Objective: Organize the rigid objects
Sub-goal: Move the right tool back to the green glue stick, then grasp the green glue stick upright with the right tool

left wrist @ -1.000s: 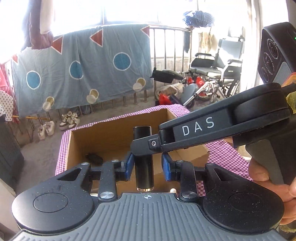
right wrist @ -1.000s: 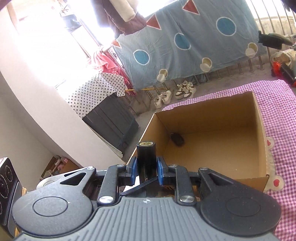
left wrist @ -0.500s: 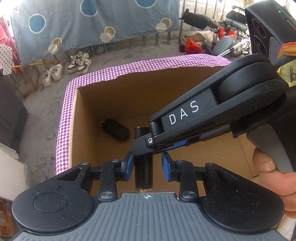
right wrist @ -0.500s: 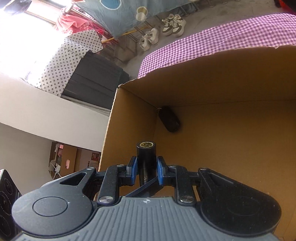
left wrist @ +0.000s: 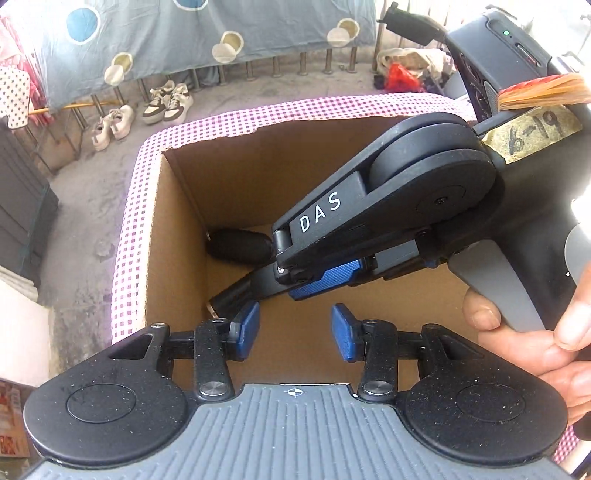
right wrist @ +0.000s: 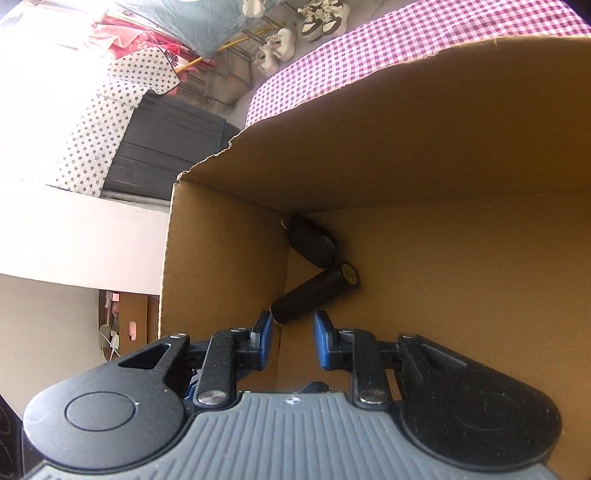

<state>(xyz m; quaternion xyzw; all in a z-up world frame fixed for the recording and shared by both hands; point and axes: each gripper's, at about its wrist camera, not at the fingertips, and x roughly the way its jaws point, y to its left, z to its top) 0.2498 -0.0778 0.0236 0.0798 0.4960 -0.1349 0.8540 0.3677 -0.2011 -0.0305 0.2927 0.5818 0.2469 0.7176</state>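
A black cylinder with a brass end cap lies tilted on the floor of the cardboard box, near its left wall. A second dark, rounded object rests in the far left corner, touching it. My right gripper is open just short of the cylinder's near end, with nothing between its blue pads. My left gripper hangs over the box, its jaws opening, also with nothing between them. In the left wrist view the cylinder is partly hidden under the right gripper's fingers, and the dark object lies behind it.
The box stands on a purple checked cloth. A hand holds the right gripper's handle at the right. Shoes and a hanging blue sheet lie beyond the table.
Both grippers held the black cylinder upright between them and sank into the box. Both have let go, and the cylinder now lies on the box floor.
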